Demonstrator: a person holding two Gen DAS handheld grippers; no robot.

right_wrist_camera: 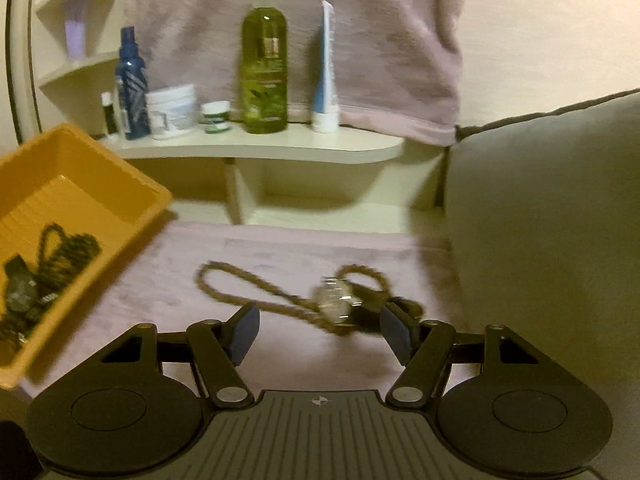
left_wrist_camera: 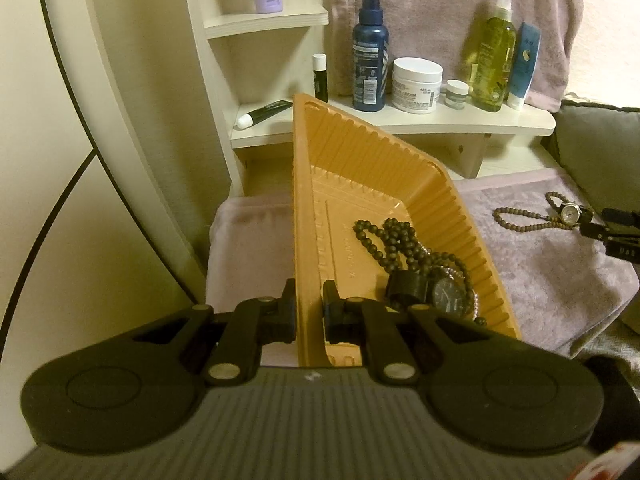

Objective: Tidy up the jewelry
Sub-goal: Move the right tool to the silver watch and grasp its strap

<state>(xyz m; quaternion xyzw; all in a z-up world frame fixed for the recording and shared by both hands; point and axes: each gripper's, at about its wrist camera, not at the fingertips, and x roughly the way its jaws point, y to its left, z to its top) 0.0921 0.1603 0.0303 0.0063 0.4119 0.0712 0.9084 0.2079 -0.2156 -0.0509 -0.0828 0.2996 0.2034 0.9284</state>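
Observation:
My left gripper [left_wrist_camera: 310, 304] is shut on the side wall of an orange plastic tray [left_wrist_camera: 360, 152], which is held tilted. In the tray lie a dark bead necklace [left_wrist_camera: 400, 240] and a dark watch [left_wrist_camera: 444, 298]. On the pink towel [left_wrist_camera: 540, 272] a brown bead necklace [left_wrist_camera: 520, 220] lies looped, with a small silver watch [left_wrist_camera: 570, 212] on it. In the right wrist view my right gripper [right_wrist_camera: 320, 332] stands open just in front of this watch [right_wrist_camera: 336, 300] and the brown bead necklace [right_wrist_camera: 240, 296], with nothing between its fingers. The tray [right_wrist_camera: 100, 168] is at the left there.
A cream shelf [right_wrist_camera: 280, 146] behind the towel carries a green bottle [right_wrist_camera: 264, 68], a blue bottle [right_wrist_camera: 132, 88], jars and tubes. A grey cushion [right_wrist_camera: 540, 208] rises at the right. A pink cloth [right_wrist_camera: 360, 40] hangs on the wall behind.

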